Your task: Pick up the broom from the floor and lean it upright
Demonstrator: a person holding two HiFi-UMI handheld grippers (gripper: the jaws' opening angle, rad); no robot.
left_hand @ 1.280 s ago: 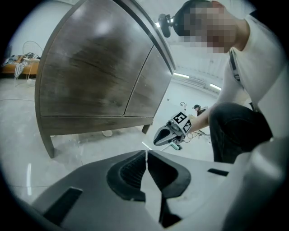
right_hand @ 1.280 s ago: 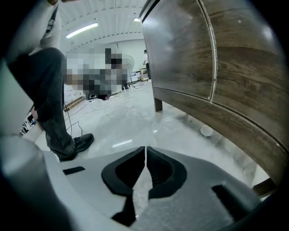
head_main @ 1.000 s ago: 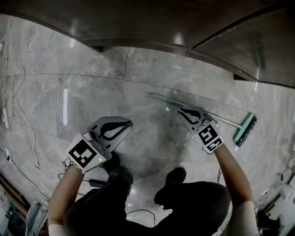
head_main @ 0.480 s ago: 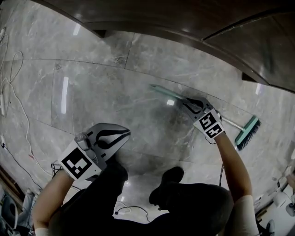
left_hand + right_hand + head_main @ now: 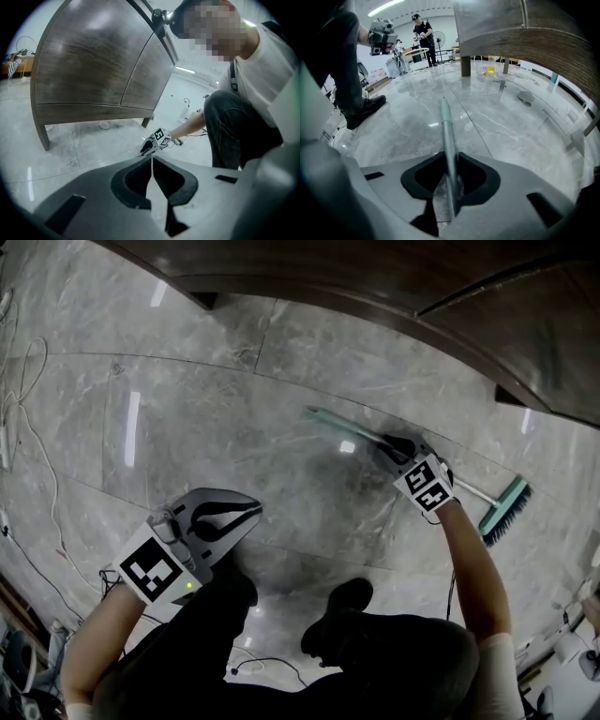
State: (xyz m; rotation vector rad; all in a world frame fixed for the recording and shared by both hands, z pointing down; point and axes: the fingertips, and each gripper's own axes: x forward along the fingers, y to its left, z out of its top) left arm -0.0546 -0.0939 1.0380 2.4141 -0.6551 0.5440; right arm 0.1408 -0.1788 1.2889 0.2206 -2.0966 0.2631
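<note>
The broom lies flat on the marble floor, its long grey-green handle [image 5: 342, 428] running to a teal brush head [image 5: 503, 509] at the right. My right gripper [image 5: 390, 443] is down over the middle of the handle. In the right gripper view the handle [image 5: 446, 126] runs between the jaws of the right gripper [image 5: 451, 161], which have just been opening and stand open around it. My left gripper [image 5: 253, 512] hangs apart at the lower left, shut and empty, as the left gripper view [image 5: 152, 161] confirms; that view also catches the right gripper [image 5: 146, 149] low at the floor.
A dark wooden cabinet [image 5: 375, 287] on legs curves along the far side. Cables [image 5: 19, 381] trail at the left edge. The person's shoes [image 5: 352, 596] stand just behind the grippers. Other people [image 5: 423, 33] and equipment are far back in the room.
The right gripper has sunk to the floor and now straddles the broom handle, jaws wider than before. The left gripper drifted slightly toward the lower left.
</note>
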